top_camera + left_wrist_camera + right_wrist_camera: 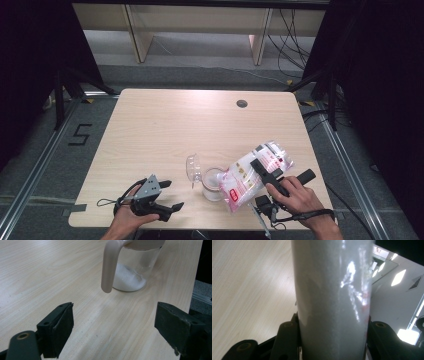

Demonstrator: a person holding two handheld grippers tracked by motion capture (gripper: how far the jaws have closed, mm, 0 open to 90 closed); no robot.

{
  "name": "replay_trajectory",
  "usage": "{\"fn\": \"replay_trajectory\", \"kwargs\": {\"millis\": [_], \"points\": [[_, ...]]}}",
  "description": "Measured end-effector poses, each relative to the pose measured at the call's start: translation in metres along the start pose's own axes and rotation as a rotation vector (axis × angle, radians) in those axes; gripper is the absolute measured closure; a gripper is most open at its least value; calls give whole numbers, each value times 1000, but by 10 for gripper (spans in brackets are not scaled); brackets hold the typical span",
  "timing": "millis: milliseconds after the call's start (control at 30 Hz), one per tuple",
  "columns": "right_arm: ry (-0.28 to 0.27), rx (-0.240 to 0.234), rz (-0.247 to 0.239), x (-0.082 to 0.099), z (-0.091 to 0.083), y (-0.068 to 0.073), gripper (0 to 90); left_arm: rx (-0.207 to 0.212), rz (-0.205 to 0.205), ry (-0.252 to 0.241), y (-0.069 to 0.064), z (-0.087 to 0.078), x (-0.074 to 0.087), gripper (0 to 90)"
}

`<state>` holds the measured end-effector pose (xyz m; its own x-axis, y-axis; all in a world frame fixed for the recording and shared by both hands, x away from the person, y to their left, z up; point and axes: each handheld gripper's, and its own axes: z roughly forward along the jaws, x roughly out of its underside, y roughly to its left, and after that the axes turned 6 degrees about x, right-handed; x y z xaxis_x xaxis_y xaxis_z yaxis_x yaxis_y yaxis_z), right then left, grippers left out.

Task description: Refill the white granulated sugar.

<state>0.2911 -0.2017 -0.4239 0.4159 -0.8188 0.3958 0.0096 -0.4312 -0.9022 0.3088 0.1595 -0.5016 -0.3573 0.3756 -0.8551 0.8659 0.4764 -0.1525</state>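
Note:
A clear plastic bag [250,176] of white granules with red print is tilted down to the left, its lower end over a clear jar [212,185]. My right gripper [268,173] is shut across the bag's middle; in the right gripper view the bag [332,290] stands squeezed between both fingers [287,337]. White granules [128,280] lie in the bottom of the jar [137,262], which has a beige handle [110,265]. A clear lid piece [193,170] stands up at the jar's left. My left gripper [172,195] is open near the table's front left, with bare table between its jaws [113,327].
The wooden table [165,125] has a round cable hole [242,103] at the back right. Its front edge lies just below both hands. Cables [295,40] trail on the floor behind, and a "5" mark [80,134] is on the floor at left.

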Motion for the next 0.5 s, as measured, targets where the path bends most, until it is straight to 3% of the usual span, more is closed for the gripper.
{"fn": "replay_trajectory", "kwargs": {"millis": [500], "points": [[11,0,-12,-1,-1,-2,598,-12,-3,-3,-1,0,0,153]]}}
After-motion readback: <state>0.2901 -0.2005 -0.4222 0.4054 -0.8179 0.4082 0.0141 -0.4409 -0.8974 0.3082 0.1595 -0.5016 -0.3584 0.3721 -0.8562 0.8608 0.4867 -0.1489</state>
